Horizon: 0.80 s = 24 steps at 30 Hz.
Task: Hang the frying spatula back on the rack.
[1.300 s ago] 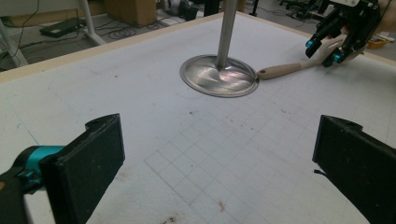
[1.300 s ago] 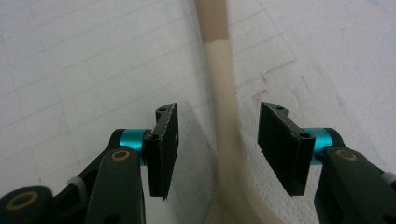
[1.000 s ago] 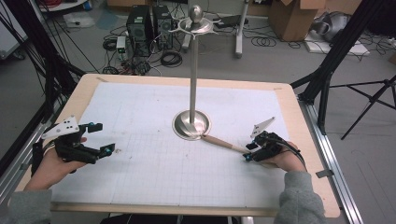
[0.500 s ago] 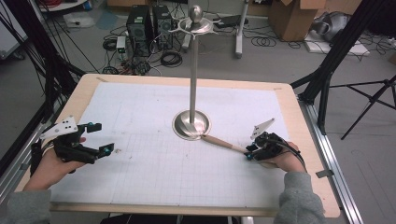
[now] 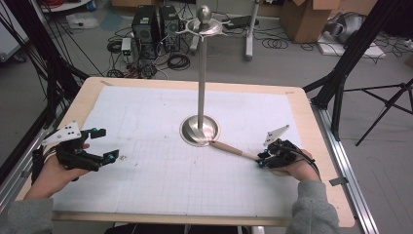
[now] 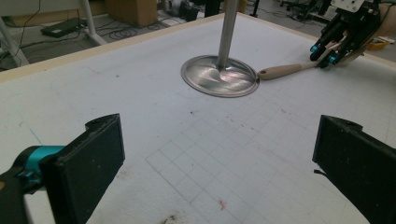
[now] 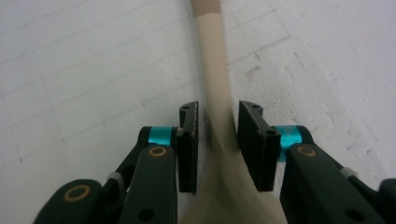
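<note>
A: Start at R pads (image 7: 187, 140). What've we got?

B: Right gripper (image 7: 218, 112) jaws have just been closing. The beige spatula-like utensil with a pale wooden handle (image 7: 215, 70) sits between them. We read the pads as clamped on its neck, right where it flares toward the blade. A bit blurry there, but contact looks made on both sides.

A: So we call it a grasp, not a hover?

B: Yep, grasp. The utensil lies flat on the white gridded mat (image 5: 146, 107), pointing away from the gripper. Its handle tip touches the round base of the tall polished steel stand w/ hooks at the top (image 5: 199, 130).

A: What does that mean for the job?

B: We judge the pick phase is basically done. The next thing is prob. a lift, then up to the hooks. That's a guess from the layout. Risk: the grip is on the soft neck, so it may swing or slip once it's off the mat.

A: L side?

B: Left gripper (image 5: 106, 144) has its jaws spread wide, nothing in them. It's held just over the mat near the left edge, well apart from stand & utensil. The light wooden table (image 5: 311, 126) rim frames it all.
</note>
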Available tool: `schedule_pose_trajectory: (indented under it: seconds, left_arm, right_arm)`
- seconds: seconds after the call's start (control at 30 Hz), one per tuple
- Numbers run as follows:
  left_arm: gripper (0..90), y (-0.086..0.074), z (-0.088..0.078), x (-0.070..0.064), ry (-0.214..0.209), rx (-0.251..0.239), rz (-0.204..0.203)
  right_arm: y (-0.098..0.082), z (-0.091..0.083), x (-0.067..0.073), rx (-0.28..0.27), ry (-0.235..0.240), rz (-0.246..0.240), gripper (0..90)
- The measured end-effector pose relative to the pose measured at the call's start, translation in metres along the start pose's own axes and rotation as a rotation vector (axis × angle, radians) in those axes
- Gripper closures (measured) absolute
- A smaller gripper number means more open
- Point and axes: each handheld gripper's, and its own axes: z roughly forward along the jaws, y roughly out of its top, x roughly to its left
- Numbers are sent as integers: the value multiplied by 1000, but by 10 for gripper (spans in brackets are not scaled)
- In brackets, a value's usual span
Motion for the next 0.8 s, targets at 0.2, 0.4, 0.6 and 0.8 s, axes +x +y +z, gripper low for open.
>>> schedule_pose_trajectory:
  seconds: [0.2,0.4,0.6,0.8]
  left_arm:
    - [26,0,1,0,-2,3,0]
    - [26,-1,1,0,-1,3,-4]
    - [26,-1,0,1,1,1,-5]
    - [26,-1,-1,2,2,-1,-6]
  right_arm:
    - [-1,0,1,-7,-15,12,761]
    - [1,0,3,4,-27,0,769]
    - [1,-1,2,5,-20,6,769]
    - [0,-1,1,-5,-9,25,769]
